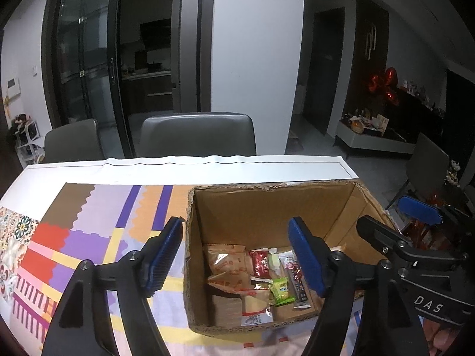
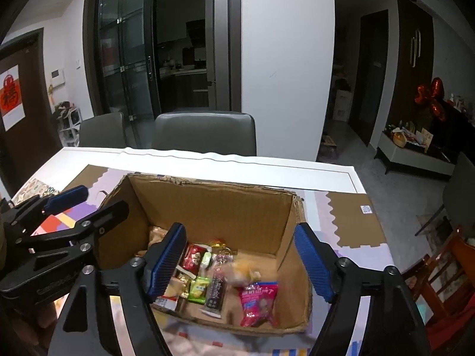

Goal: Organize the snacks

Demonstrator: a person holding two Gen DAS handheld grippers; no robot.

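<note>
**Both grippers over the snack box, jaws apart, nothing held**

Landmark: the cardboard box [image 1: 267, 207], open-topped, standing on the patterned cloth [image 1: 89, 237] that covers the near part of the white table [image 1: 207, 163].

My left gripper [image 1: 237, 255] hangs over the box's left wall: one blue pad sits outside that wall, the other over the box's interior. Its jaws stand wide apart with nothing between them. My right gripper [image 2: 243, 261] hangs over the right half of the box, jaws likewise wide and empty; the right pad is just above the box's right wall.

The snacks lie on the box floor: tan biscuit packets [image 1: 225, 270] toward the left wall, a red packet [image 1: 261, 262], a green packet [image 1: 282, 290] and a dark bar [image 1: 298, 281] near the middle, and a pink packet [image 2: 258, 302] toward the near right corner. A blurred orange item [image 2: 240, 270] sits just behind the pink packet; I cannot tell what it is.

As I judge it, the step in hand is a release into the box. To do it well, I should lift both grippers straight up, clear of the walls, so no pad catches the torn rim.

Beyond the box: two grey chairs [image 1: 199, 133] at the table's far edge, well apart from my path. Nothing but the box walls stands in the way.
</note>
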